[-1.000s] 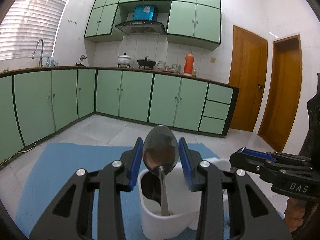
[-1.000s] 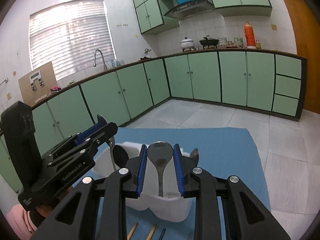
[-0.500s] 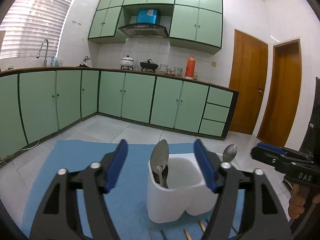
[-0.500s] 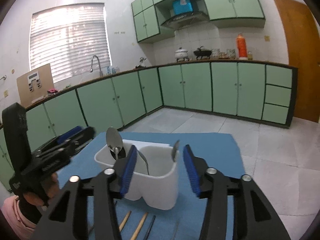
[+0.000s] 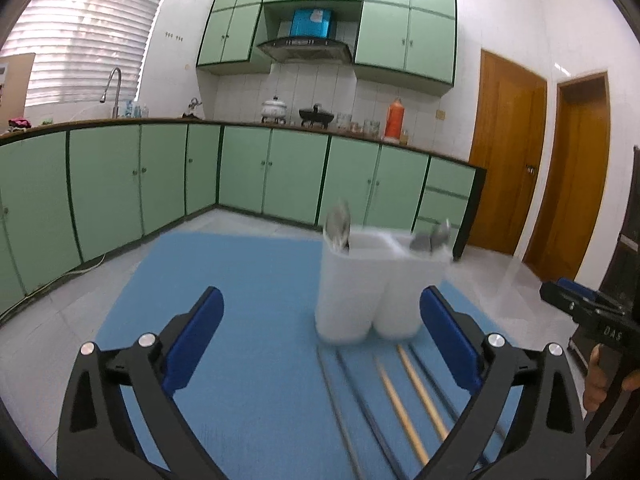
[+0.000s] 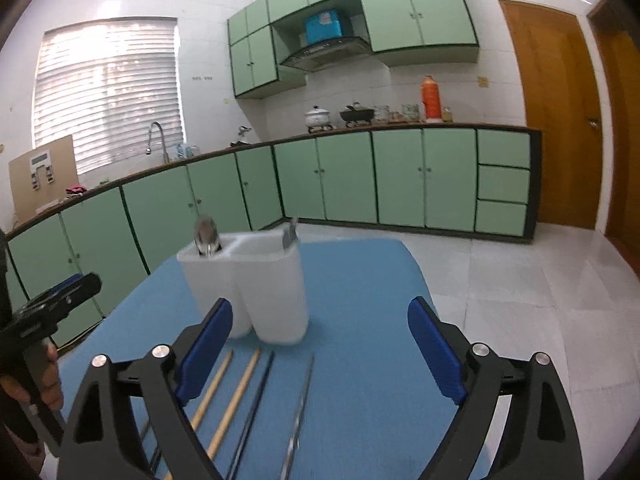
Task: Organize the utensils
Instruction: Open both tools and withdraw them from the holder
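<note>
Left wrist view: the left gripper (image 5: 320, 338) has its blue fingers (image 5: 195, 334) spread very wide and still opening. Nothing is held between them. Ahead of the fingers, a bit toward the right one, stands the white utensil holder (image 5: 376, 288) on the blue mat (image 5: 248, 280). A spoon (image 5: 337, 226) pokes up from its left cup, and more spoons (image 5: 430, 238) poke up from its right cup. Just in front of the holder, between the fingers and close to the right one, chopsticks (image 5: 404, 404) lie flat on the mat.

Right wrist view: the right gripper (image 6: 320, 346) is also very wide and opening, with nothing in its grip. The holder (image 6: 248, 280) stands ahead, toward the left finger. The chopsticks (image 6: 234, 400) lie between the fingers, nearer the left one. The picture is blurry.
</note>
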`<action>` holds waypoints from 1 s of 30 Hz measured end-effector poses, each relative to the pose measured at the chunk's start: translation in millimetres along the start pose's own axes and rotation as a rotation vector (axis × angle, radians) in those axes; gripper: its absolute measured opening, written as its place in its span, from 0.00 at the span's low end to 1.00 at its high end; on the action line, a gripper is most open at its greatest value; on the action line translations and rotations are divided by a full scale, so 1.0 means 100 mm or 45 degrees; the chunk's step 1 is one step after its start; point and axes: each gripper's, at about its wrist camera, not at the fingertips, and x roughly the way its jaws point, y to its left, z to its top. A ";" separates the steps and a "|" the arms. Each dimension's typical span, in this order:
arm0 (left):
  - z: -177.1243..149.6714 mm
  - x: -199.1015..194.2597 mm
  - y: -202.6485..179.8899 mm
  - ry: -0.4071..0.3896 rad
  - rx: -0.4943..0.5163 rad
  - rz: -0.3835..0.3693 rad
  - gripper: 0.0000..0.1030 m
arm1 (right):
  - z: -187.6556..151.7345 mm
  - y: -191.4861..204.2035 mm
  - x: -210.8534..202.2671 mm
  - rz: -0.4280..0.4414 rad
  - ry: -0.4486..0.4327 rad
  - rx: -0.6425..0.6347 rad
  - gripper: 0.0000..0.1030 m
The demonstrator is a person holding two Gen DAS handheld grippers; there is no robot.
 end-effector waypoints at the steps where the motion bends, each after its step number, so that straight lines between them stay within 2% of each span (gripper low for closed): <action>1: -0.07 -0.04 -0.01 0.011 0.006 0.002 0.93 | -0.05 0.00 -0.02 -0.008 0.007 0.006 0.85; 4: -0.31 -0.19 -0.05 0.052 0.034 0.020 0.93 | -0.33 0.06 -0.11 -0.054 0.036 -0.004 0.85; 9: -0.70 -0.39 -0.09 0.104 0.055 0.058 0.93 | -0.80 0.23 -0.32 -0.148 0.024 -0.087 0.85; 14: -0.98 -0.59 -0.11 0.122 0.081 0.105 0.93 | -1.22 0.31 -0.57 -0.131 0.025 -0.065 0.85; 23: -1.24 -0.73 -0.15 0.163 0.095 0.147 0.93 | -1.49 0.31 -0.74 -0.130 0.044 -0.054 0.84; 25: -1.26 -0.76 -0.16 0.156 0.093 0.150 0.93 | -1.52 0.34 -0.74 -0.134 0.040 -0.062 0.82; 30: -1.28 -0.77 -0.20 0.149 0.077 0.145 0.93 | -1.57 0.35 -0.73 -0.106 0.067 -0.079 0.63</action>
